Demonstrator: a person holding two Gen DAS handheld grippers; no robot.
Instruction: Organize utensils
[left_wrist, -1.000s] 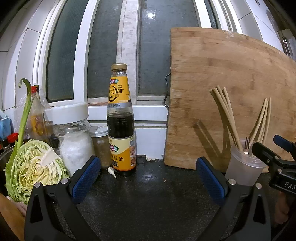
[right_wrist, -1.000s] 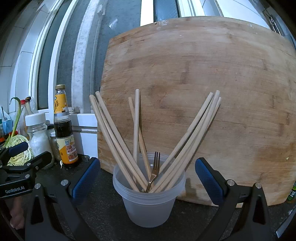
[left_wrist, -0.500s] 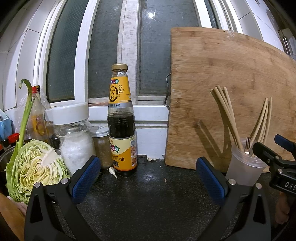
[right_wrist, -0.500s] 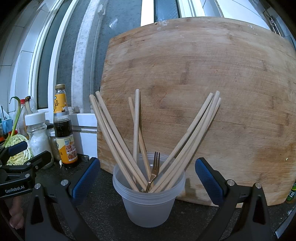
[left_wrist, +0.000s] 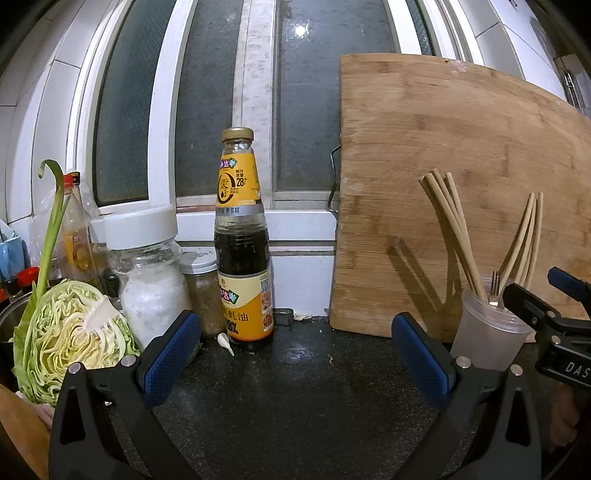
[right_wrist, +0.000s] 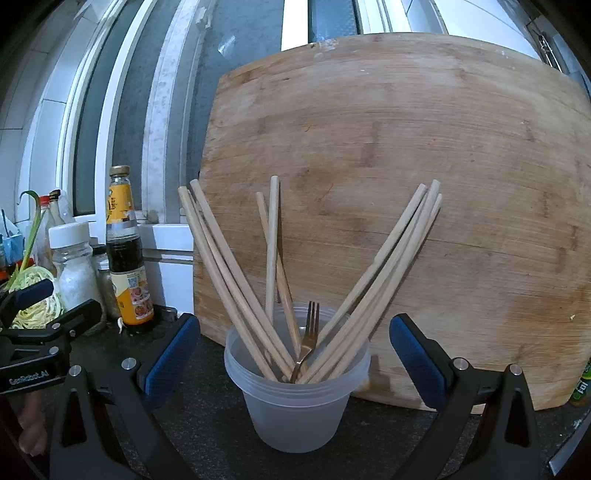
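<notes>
1. Standing on the dark counter (right_wrist: 207, 410) just in front of the leaning wooden cutting board (right_wrist: 424, 206), the translucent plastic cup (right_wrist: 297, 398) holds the chopsticks (right_wrist: 236, 288) fanned left, centre and right, with a metal fork (right_wrist: 308, 343) upright among them.
2. Framing that cup from either side, the right gripper (right_wrist: 295, 350) has its fingers spread wide and grips nothing.
3. Aimed at bare counter in front of the sauce bottle (left_wrist: 242, 258), the left gripper (left_wrist: 295, 350) is equally wide apart and empty; the cup sits off to its right.
4. By my judgement the chopsticks are light, stiff and smooth, so they may slide or twist between the pads; taking one mid-shaft, above the rim, looks safest.
5. The cup seems thin and light, so it would probably tip or skid if a stick is dragged sideways.
6. The fork's handle is hidden in the cup, so its length is unclear.
7. Compared with a second ago, almost nothing differs: the left view has shifted very slightly, the right view matches, and both finger gaps are unchanged.
</notes>
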